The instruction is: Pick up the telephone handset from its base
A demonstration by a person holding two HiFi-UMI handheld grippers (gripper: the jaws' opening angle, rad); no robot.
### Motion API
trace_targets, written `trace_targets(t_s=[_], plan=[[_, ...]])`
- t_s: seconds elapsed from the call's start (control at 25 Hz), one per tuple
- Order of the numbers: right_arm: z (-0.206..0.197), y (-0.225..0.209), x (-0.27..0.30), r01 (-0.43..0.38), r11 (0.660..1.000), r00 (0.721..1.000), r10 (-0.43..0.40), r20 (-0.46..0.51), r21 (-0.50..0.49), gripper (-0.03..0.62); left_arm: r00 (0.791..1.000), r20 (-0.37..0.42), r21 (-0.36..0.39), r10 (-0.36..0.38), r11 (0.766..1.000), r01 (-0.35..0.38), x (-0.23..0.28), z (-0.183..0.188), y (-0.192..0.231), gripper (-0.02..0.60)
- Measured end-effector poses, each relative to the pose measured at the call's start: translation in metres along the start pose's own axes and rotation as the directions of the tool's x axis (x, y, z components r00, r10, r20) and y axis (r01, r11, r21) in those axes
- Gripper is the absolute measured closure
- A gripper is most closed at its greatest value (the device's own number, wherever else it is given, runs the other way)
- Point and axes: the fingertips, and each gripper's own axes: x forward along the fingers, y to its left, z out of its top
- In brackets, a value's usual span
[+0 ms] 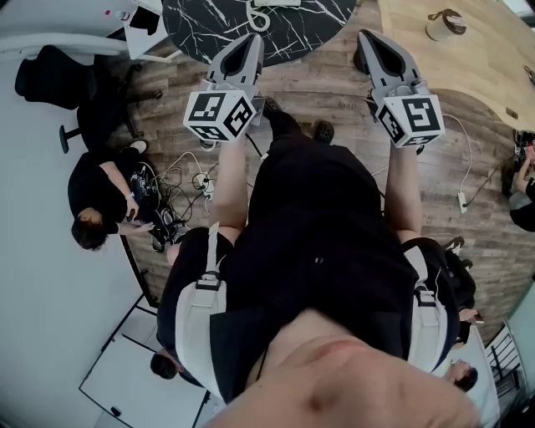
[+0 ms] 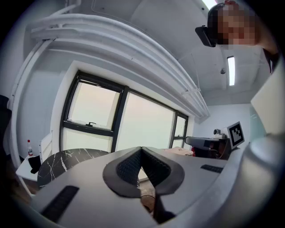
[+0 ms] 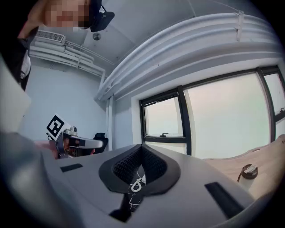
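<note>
A standing person holds the left gripper and right gripper level, each fully closed and empty, before a black marble table where a white telephone and its coiled cord sit at the view's top edge.

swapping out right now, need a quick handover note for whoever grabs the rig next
Left gripper: shut, empty, held in the air short of the table.
Right gripper: shut, empty, beside it.
Things: round black marble table ahead, with a white coiled phone cord lying on it. Handset and base are cut off at the head view's top edge.
Done: nothing, handset not yet touched.
Left: step closer, open one gripper, close on the handset, lift it off its base.
</note>
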Motion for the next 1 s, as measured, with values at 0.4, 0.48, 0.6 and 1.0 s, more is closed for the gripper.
trace_targets(t_s=[0.4,0.48,0.6,1.0], plan=[[-0.003,0.01,0.001,-0.037,0.999,0.999,0.037,-0.003,-0.001,0.565,1.0,-0.006,-0.001,0.006,1.0,-0.006,-0.003,-0.005,-0.003,0.568],[-0.005,0.011,0.0,-0.042,0.999,0.999,0.042,0.0,0.0,0.565,1.0,-0.011,-0.001,0.007,1.0,-0.007,-0.002,-0.007,-0.006,0.568],[-0.009,0.011,-0.003,-0.031,0.999,0.999,0.031,-0.009,-0.028,0.565,1.0,-0.016,0.005,0.006,1.0,-0.006,-0.002,-0.01,-0.011,0.568],[-0.018,-0.001,0.002,0.005,1.0,1.0,-0.004,-0.01,0.017,0.565,0.998,-0.046,0.04,0.036,0.999,-0.034,0.004,-0.02,-0.003,0.566]])
